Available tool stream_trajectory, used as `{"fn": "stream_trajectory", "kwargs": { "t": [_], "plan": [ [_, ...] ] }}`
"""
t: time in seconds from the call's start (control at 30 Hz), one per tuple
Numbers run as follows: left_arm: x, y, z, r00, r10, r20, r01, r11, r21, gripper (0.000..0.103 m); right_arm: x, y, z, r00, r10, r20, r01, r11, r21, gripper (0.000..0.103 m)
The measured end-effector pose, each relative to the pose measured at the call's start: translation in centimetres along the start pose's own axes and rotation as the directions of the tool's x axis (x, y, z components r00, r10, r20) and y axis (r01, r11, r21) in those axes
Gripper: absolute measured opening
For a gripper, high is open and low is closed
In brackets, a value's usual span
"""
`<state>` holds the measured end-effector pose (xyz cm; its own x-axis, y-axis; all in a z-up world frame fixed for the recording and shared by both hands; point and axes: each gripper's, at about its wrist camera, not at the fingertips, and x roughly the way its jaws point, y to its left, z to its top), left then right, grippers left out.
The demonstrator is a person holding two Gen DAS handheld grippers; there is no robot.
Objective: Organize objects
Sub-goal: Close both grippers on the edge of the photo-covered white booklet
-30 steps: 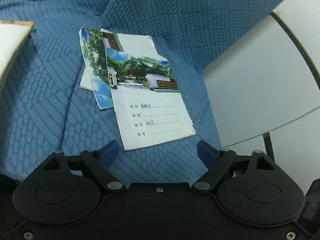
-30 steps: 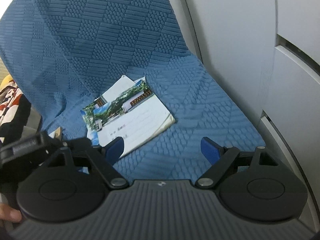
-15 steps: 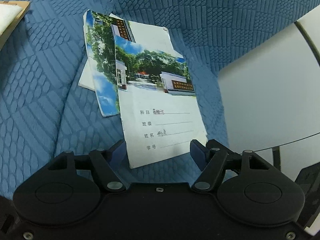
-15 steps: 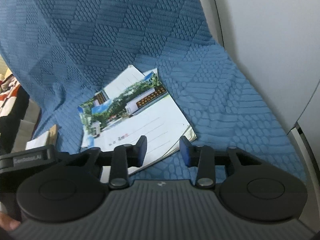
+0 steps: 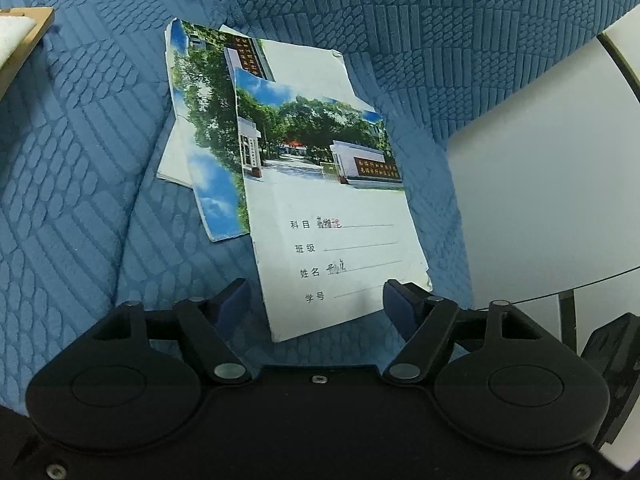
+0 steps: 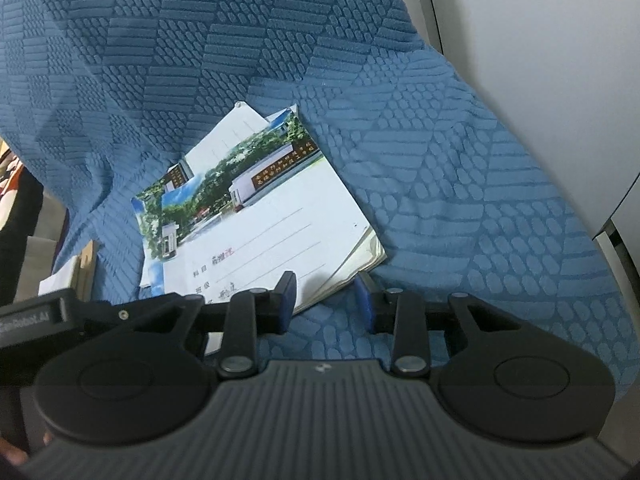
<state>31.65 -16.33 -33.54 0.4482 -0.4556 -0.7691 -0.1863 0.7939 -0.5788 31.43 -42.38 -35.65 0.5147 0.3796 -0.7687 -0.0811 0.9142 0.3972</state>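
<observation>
Two notebooks are seen stacked askew on a blue textured cover [image 5: 80,168], which is draped over a seat-like surface with a raised back.

Top notebook [image 5: 320,216]: photo of a gate and trees on the upper half, white lower half with four printed lines, two filled in by hand. It is overlapped onto the lower notebook [image 5: 208,120], which sticks out at the far and left sides and is turned at a different angle. In the right wrist view the top notebook [image 6: 272,236] is seen with its page edges fanned slightly at the near right corner; the lower notebook [image 6: 224,140] shows behind it.

Left hand-held gripper [image 5: 316,300]: jaws held wide apart, nothing gripped. The near edge of the top notebook is framed between the fingers; the right finger [image 5: 400,304] sits at the notebook's near right corner, contact cannot be confirmed.

Right hand-held gripper [image 6: 326,300]: jaws narrowed to a small gap, nothing clamped. The left finger [image 6: 286,300] is overlaid on the notebook's near edge, the right finger [image 6: 364,300] just beside the fanned corner. Whether the pages are touched cannot be told.

A white panel [image 5: 540,184] is seen right of the cover. A tan-edged white object [image 5: 20,36] lies at the far left, well apart from the notebooks.
</observation>
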Motion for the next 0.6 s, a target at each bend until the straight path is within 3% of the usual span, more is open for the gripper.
{"fn": "stream_trajectory", "kwargs": {
  "t": [0.3, 0.6],
  "plan": [
    [1.1, 1.9, 0.2, 1.000, -0.013, -0.004, 0.013, 0.989, -0.145, 0.007, 0.0, 0.5, -0.3, 1.000, -0.008, 0.001, 0.008, 1.000, -0.001, 0.034],
    [0.3, 1.5, -0.4, 0.994, -0.111, -0.018, 0.106, 0.978, -0.182, 0.004, -1.8, 0.8, -0.3, 0.999, 0.027, 0.024, -0.029, 0.995, 0.091, 0.039]
  ]
}}
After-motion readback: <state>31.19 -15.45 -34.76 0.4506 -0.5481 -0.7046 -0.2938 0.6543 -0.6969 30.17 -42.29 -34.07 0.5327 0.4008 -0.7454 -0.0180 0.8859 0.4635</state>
